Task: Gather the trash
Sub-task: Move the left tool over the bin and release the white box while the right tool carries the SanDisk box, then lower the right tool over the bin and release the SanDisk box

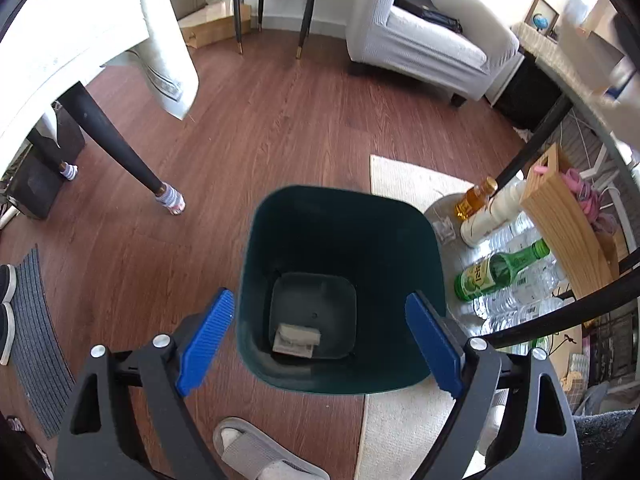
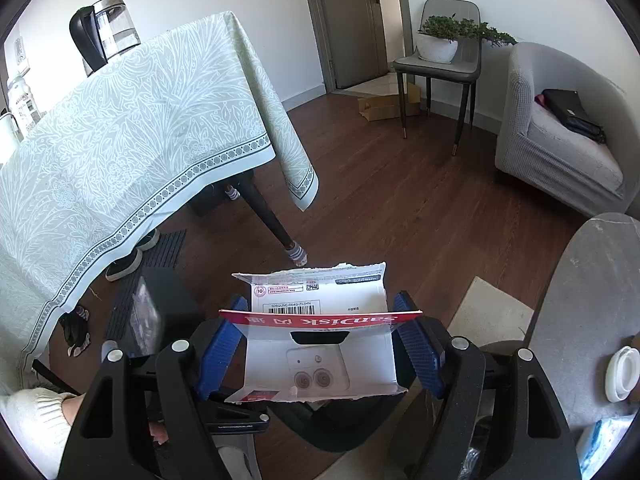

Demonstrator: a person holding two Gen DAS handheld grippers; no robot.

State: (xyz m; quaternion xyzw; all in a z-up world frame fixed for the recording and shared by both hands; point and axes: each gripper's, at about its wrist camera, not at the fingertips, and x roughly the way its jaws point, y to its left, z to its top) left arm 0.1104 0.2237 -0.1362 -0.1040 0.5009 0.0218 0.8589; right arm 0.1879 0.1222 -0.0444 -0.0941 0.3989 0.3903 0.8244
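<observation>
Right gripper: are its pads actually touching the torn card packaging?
Touching. The right wrist view shows the torn card packaging spanning the right gripper, each side edge pressed against a blue pad with no gap visible.

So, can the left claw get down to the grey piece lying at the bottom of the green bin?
Probably yes. The left claw is open and empty right above the green bin, whose mouth is uncovered, and only the grey piece lies inside. The bin looks deep, though, so its walls may crowd the claw.

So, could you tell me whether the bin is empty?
Not empty: the green bin stands open, with one small grey-white piece lying on its bottom.
</observation>
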